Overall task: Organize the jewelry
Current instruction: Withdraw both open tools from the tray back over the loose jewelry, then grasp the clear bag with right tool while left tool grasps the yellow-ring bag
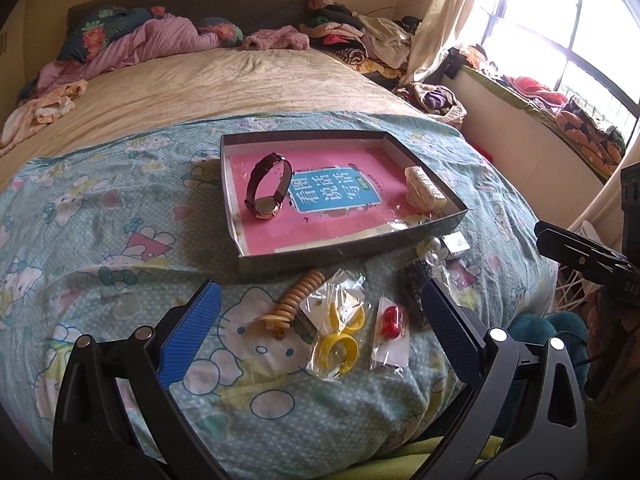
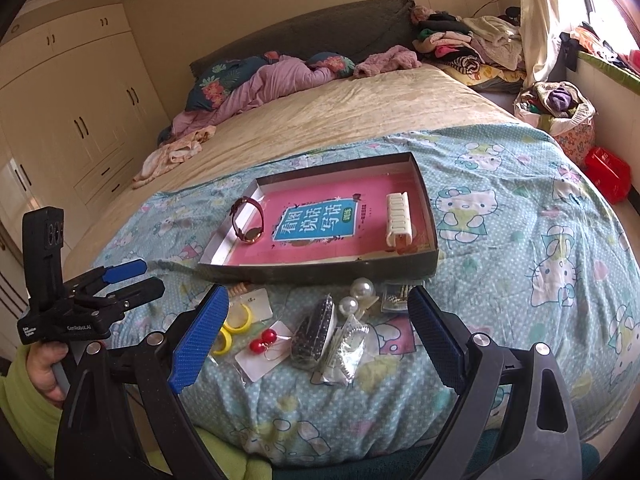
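A shallow dark tray (image 1: 348,258) (image 2: 320,273) with a pink lining lies on the bed. It holds a brown-strapped watch (image 1: 268,188) (image 2: 250,220) and a cream comb clip (image 1: 424,188) (image 2: 398,220). In front of it lie a beige bead coil (image 1: 300,296), bagged yellow hoops (image 1: 340,340) (image 2: 238,320), red ball earrings (image 1: 390,320) (image 2: 264,340), a black beaded clip (image 2: 314,332), a pearl clip (image 2: 360,294) and small packets (image 2: 394,298). My left gripper (image 1: 320,288) (image 2: 148,276) stands open over the hoops. My right gripper (image 2: 318,292) stands open over the black clip. Both are empty.
The jewelry rests on a Hello Kitty quilt (image 2: 520,240) that drops off toward me. Beyond the tray are a beige blanket (image 1: 240,88), crumpled bedding and clothes piles (image 2: 460,48). Wardrobes (image 2: 80,112) stand left, and a basket (image 2: 560,112) and red bag (image 2: 608,172) right.
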Demonstrator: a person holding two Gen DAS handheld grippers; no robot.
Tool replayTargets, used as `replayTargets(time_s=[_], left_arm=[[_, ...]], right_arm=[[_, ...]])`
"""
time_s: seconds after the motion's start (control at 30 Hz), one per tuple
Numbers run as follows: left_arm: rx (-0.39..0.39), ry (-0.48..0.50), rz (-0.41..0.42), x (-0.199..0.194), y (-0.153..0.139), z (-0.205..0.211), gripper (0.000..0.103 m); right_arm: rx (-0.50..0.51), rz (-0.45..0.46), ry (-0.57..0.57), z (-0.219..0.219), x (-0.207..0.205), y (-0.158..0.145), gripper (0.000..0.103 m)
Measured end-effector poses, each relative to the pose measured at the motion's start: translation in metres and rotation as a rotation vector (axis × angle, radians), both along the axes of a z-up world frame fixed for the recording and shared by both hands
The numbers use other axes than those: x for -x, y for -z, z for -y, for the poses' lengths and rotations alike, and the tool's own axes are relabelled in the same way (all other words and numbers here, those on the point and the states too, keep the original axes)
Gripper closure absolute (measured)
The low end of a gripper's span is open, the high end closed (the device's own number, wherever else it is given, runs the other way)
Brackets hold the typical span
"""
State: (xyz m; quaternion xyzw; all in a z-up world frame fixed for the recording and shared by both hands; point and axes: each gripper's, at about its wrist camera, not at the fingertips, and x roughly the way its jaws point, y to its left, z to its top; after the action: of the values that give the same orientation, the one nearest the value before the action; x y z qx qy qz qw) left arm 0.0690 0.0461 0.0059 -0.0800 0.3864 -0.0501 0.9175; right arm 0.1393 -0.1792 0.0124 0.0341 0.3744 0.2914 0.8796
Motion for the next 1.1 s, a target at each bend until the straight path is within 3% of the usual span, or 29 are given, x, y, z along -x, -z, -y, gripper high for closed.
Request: replayTargets(time_s=[0.47, 0.67, 0.8, 0.9, 1.1], left_arm=[[-0.011, 0.032, -0.11, 0.006, 0.043, 0.009, 0.01], [-0.007, 0.045, -0.131, 0.005, 0.056, 0.009, 0.012], [0.015, 0.054, -0.147, 0.004, 0.064, 0.007, 0.03], [0.025, 0.061, -0.157, 0.003, 0.069, 0.008, 0.04], [0.053, 0.064, -0.172, -0.001, 0.079, 0.008, 0.043]], right_arm=[[0.07, -0.12, -0.013, -0.008, 0.0, 0.045, 0.014], [0.141, -0.162, -0.027, -0.016, -0.003, 0.067, 0.032], [0.168, -0.202, -0.02, -0.018, -0.008, 0.085, 0.05], [0.171, -0.231, -0.021, -0.022, -0.011, 0.096, 0.052], [0.203, -0.262, -0.028, -0.035, -0.018, 0.113, 0.055]])
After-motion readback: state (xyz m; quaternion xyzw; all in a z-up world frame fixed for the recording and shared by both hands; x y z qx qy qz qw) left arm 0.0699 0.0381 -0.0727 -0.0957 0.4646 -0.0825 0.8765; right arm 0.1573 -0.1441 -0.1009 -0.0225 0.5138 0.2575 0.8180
